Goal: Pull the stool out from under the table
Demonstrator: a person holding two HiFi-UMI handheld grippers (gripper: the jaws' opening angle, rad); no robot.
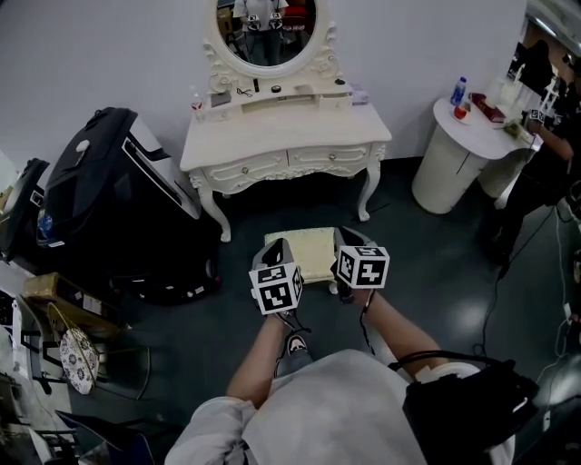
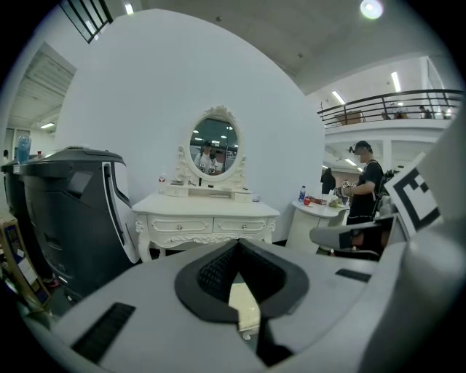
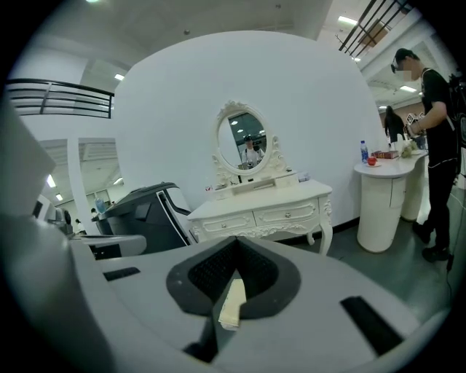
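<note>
Task object: a square stool with a cream cushioned top [image 1: 313, 250]. From where you stand it is at 12 o'clock, on the dark grey floor [image 1: 436, 272].
Stool position: the whole cushion shows in front of the bench's front edge. Its far side lies about level with the bench's front legs.
Bench: a white carved dressing table with two drawers [image 1: 281, 141], at 12 o'clock beyond the stool. It carries an oval mirror in a white ornate frame [image 1: 268, 27].
Left gripper: your left gripper [image 1: 279, 245] is at the stool's near left corner. Its own view shows the gripper [image 2: 237, 280] closed on a strip of the cream stool edge [image 2: 244, 306].
Right gripper: your right gripper [image 1: 346, 236] is at the stool's near right corner. Its own view shows the gripper [image 3: 234, 273] closed on the cream stool edge [image 3: 231, 306].
Gripper attitude: both point forward and slightly down, towards the bench.
Surroundings, 10 o'clock: a large black hard-shelled case with white trim [image 1: 118, 200], just beside the bench's left end.
Surroundings, 2 o'clock: a white round pedestal stand [image 1: 458, 150] with small bottles on top, and a person in dark clothes [image 1: 545, 173] beside it.
</note>
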